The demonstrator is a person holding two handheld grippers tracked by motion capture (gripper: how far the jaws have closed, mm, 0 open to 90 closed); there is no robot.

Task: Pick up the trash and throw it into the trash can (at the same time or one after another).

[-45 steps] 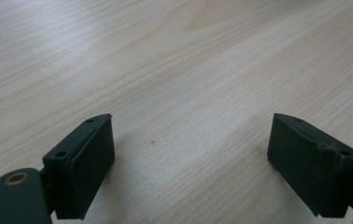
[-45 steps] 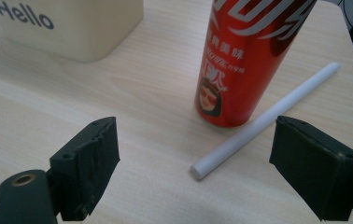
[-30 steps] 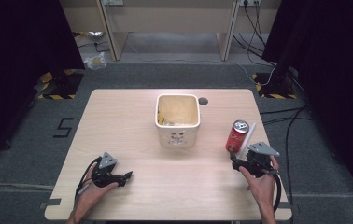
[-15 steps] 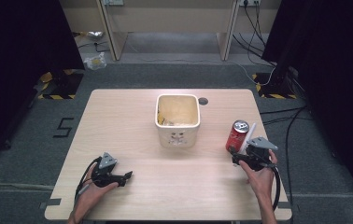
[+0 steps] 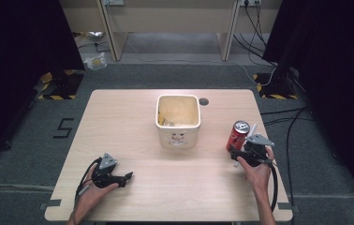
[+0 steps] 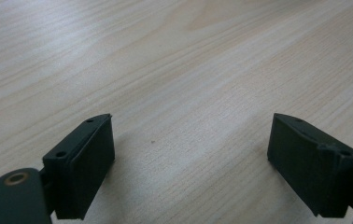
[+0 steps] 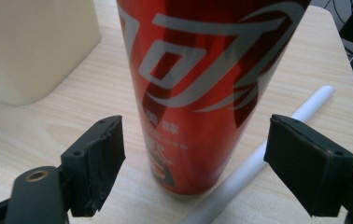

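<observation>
A tall red aluminium drink can (image 5: 238, 135) with white lettering stands upright on the light wooden tabletop (image 5: 175, 187), near its right edge and to the right of the cream square plastic bin (image 5: 178, 121) that stands in the middle. In the right gripper view the red can (image 7: 202, 88) rises between the two black jaws of the right hand-held gripper (image 7: 212, 163). The jaws stand wide on both sides of the can, and a gap is visible between each pad and the can wall, so the pads do not press on it. The jaws have just been closing a little, with the can between them. In the high view the right hand-held gripper (image 5: 235, 153) is at the lower part of the can, held by the person's right hand (image 5: 255, 169).

A thin white plastic tube (image 7: 258, 163) lies flat on the tabletop just beside the can, on its right side in the right gripper view, and passes behind the bottom of the can. I cannot tell if it touches the can.

The left hand-held gripper (image 5: 127, 176) is near the front left part of the tabletop, well apart from the can, in the person's left hand (image 5: 93, 192). In the left gripper view its jaws are wide apart and between them there is the bare wood (image 6: 188, 93).

A small dark round hole (image 5: 203, 101) is in the tabletop just behind the bin.
</observation>
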